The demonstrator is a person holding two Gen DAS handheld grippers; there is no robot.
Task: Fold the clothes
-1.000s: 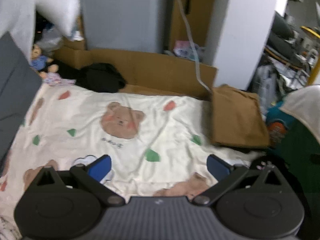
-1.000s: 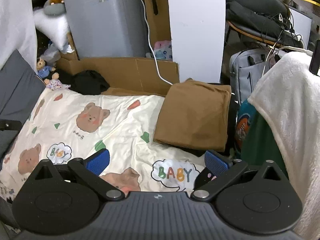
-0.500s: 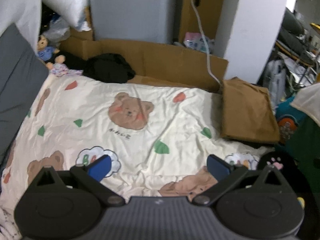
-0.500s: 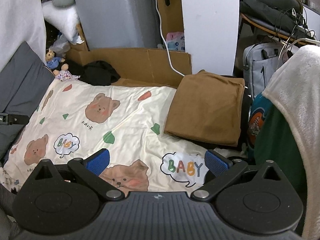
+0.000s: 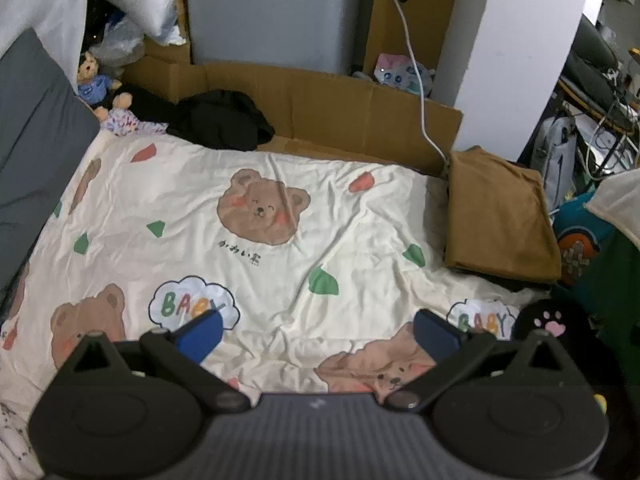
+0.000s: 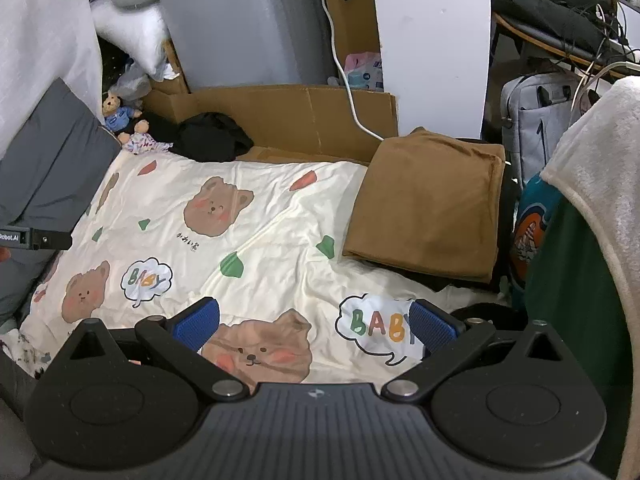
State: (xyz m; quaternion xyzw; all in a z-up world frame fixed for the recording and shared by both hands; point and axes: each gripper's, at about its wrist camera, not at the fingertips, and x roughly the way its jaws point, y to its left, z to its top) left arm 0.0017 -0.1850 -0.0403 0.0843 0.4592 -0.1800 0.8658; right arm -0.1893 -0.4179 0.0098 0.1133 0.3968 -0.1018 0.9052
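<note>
A folded brown garment (image 5: 498, 220) (image 6: 428, 204) lies at the right edge of the cream bear-print sheet (image 5: 256, 280) (image 6: 272, 264), flat and squared. A black crumpled garment (image 5: 224, 120) (image 6: 212, 136) sits at the sheet's far edge against the cardboard. My left gripper (image 5: 318, 330) hangs open above the near part of the sheet with nothing between its blue pads. My right gripper (image 6: 314, 324) is likewise open and empty over the near sheet, with the brown garment ahead and to its right. A black piece of the left tool (image 6: 36, 238) shows at the right wrist view's left edge.
A grey cushion (image 5: 32, 148) lines the left side. Cardboard (image 5: 320, 104) and a grey appliance (image 5: 276, 12) stand behind the sheet, with a white cable (image 5: 416, 92) hanging down. A small plush doll (image 5: 98, 84) sits far left. A white fleece (image 6: 600, 208) over green fabric rises at right.
Both grippers have pulled back and up, so more of the sheet shows in each view. Both stayed open and empty. The brown garment has not moved.
</note>
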